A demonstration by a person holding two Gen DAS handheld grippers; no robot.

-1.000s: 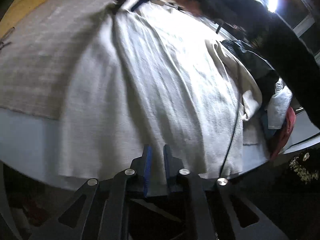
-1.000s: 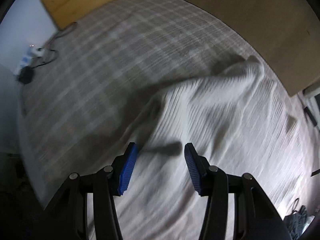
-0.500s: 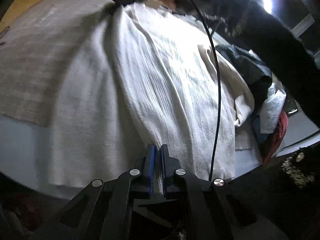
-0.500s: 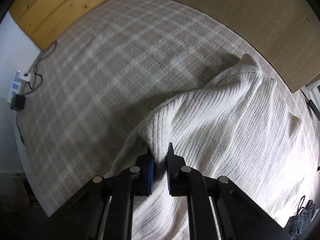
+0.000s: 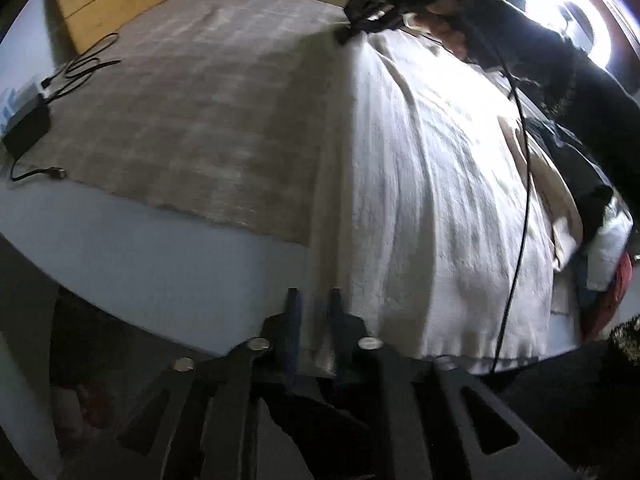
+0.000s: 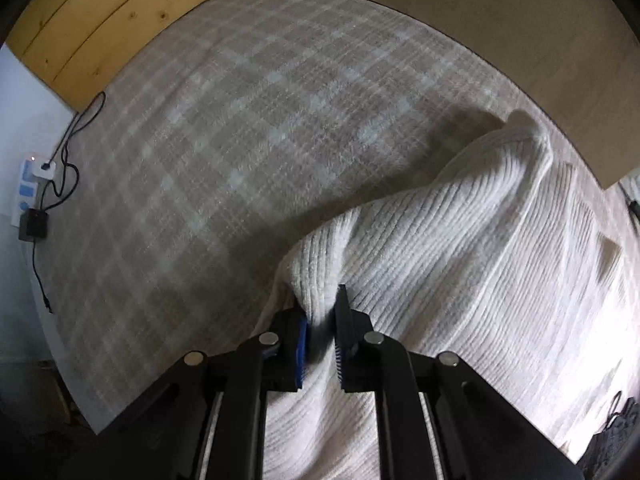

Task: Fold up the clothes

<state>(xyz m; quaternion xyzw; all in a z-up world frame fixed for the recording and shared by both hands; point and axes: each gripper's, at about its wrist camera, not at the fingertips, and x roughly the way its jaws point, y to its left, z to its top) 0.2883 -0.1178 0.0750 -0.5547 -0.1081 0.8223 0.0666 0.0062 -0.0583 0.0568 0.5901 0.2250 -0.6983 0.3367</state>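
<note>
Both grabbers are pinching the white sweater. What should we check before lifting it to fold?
1. Right hand-held gripper pinching the white sweater: ok, a ridge of knit sits between its fingers.
2. Left hand-held gripper holding the sweater's near edge: cannot tell, blurred.
3. Plaid blanket not caught in the right pinch: ok.
4. Black cable off the sweater: not ok, it crosses in front of it.
5. Charger away from the sweater: ok.
</note>
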